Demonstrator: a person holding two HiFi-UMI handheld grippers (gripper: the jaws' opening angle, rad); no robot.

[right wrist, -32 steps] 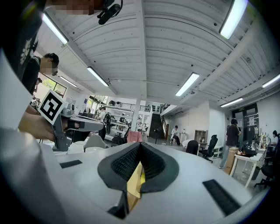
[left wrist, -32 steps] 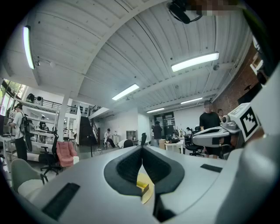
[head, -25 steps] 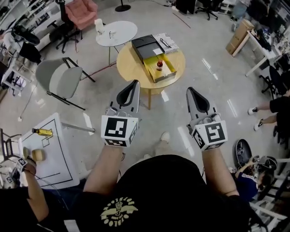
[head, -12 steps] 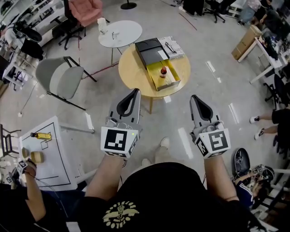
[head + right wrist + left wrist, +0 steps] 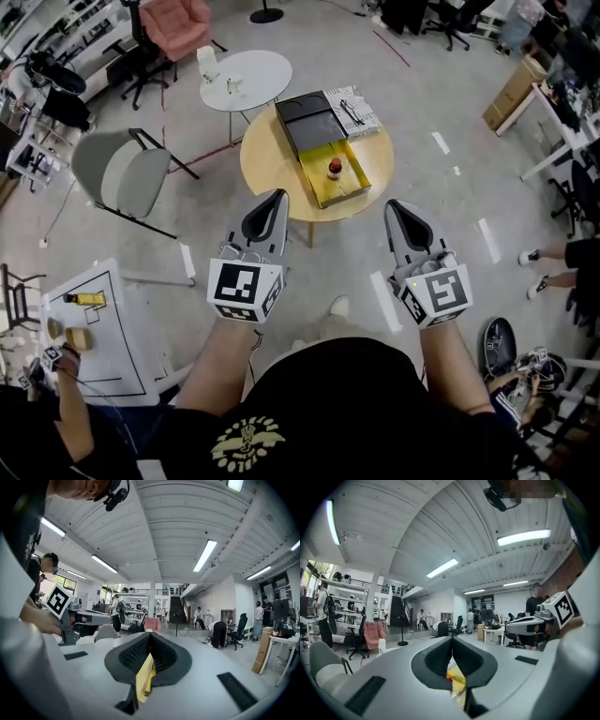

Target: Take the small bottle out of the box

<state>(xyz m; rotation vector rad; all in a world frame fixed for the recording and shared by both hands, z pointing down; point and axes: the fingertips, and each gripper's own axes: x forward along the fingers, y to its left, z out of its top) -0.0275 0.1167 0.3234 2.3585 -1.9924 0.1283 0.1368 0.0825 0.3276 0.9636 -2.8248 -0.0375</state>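
A small bottle (image 5: pixel 335 167) with a red cap stands in the yellow open part of a box (image 5: pixel 348 182) on a round wooden table (image 5: pixel 272 155). The box's black part (image 5: pixel 307 118) lies behind it. My left gripper (image 5: pixel 274 197) and right gripper (image 5: pixel 395 207) are both shut and empty. They hang in the air side by side, short of the table's near edge. In the left gripper view the red cap (image 5: pixel 448 677) and the yellow box (image 5: pixel 458 676) show below the closed jaws (image 5: pixel 451 641). The right gripper view shows the yellow box (image 5: pixel 143 681) under its own jaws (image 5: pixel 150 637).
Printed papers (image 5: pixel 354 109) lie beside the box. A small white round table (image 5: pixel 253 73) stands behind the wooden one, with a grey chair (image 5: pixel 117 171) to the left and a pink armchair (image 5: pixel 175 22) further back. A white floor board (image 5: pixel 103 328) and a seated person (image 5: pixel 56 403) are at lower left.
Both grippers have been carried forward together, so the wooden table and box now lie closer to their tips. The jaws of both stayed shut.
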